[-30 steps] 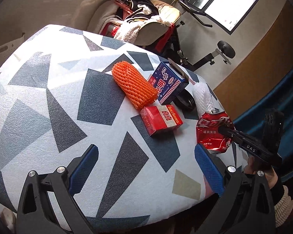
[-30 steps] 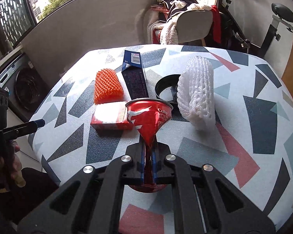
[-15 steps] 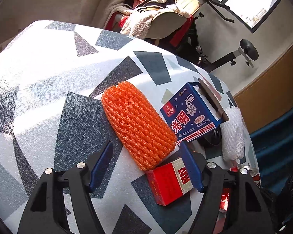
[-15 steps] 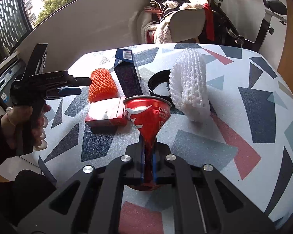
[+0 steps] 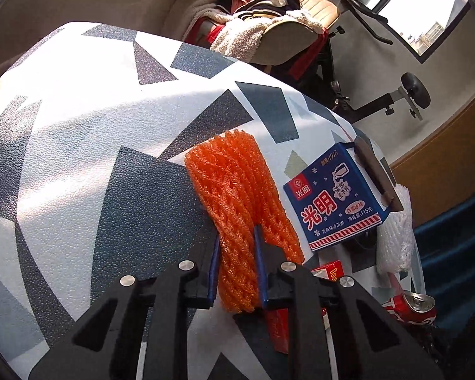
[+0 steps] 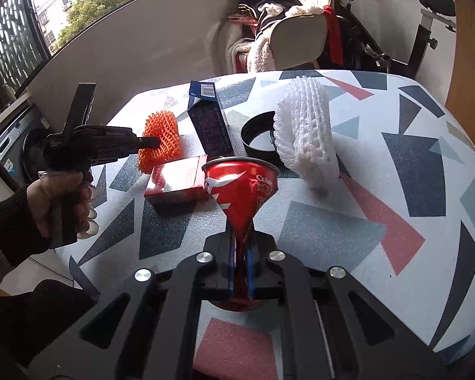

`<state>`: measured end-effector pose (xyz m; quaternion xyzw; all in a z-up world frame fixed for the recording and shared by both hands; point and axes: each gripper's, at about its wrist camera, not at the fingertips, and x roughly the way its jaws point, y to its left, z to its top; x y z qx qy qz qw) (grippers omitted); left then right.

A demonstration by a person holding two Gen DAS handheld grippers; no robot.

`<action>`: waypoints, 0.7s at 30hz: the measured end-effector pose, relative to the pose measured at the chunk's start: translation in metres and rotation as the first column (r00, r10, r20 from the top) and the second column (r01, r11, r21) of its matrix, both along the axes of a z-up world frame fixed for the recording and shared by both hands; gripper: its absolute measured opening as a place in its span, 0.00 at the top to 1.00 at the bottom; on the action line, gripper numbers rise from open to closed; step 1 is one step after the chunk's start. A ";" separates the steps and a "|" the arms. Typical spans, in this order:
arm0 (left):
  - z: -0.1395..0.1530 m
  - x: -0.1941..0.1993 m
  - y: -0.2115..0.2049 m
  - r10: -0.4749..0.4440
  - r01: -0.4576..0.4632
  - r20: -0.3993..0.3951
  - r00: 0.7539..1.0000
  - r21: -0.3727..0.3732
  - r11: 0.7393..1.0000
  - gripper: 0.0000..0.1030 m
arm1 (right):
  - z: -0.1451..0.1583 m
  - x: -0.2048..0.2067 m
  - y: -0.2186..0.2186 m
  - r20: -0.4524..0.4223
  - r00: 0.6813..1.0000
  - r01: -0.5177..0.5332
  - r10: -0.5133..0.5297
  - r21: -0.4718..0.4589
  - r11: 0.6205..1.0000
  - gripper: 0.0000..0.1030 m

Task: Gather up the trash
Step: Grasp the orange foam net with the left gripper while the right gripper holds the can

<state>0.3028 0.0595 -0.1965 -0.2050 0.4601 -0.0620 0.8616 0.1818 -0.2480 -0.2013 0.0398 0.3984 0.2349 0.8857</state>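
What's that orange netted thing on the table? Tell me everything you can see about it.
The orange net sleeve looks like a soft foam mesh tube, the kind that wraps fruit, ribbed lengthwise and squashed flat. It lies on the patterned table, beside a blue carton and just behind a red box. The left gripper is shut on its near end, pinching the mesh into a narrow bundle between the blue pads. It looks empty.
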 end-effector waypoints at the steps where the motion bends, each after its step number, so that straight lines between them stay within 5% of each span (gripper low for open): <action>1: 0.008 -0.007 -0.001 -0.020 0.020 0.022 1.000 0.015 1.000 0.82 | 0.002 -0.002 0.001 0.002 1.000 -0.001 0.001 0.004 1.000 0.91; 10: 0.069 -0.101 -0.014 -0.186 0.166 0.169 0.968 0.124 0.978 0.82 | 0.019 -0.027 0.008 0.025 1.000 -0.015 0.014 0.020 1.000 0.91; 21: 0.071 -0.223 -0.042 -0.340 0.310 0.204 0.918 0.163 0.937 0.81 | 0.030 -0.072 0.010 0.045 0.999 -0.022 0.022 -0.004 1.000 0.91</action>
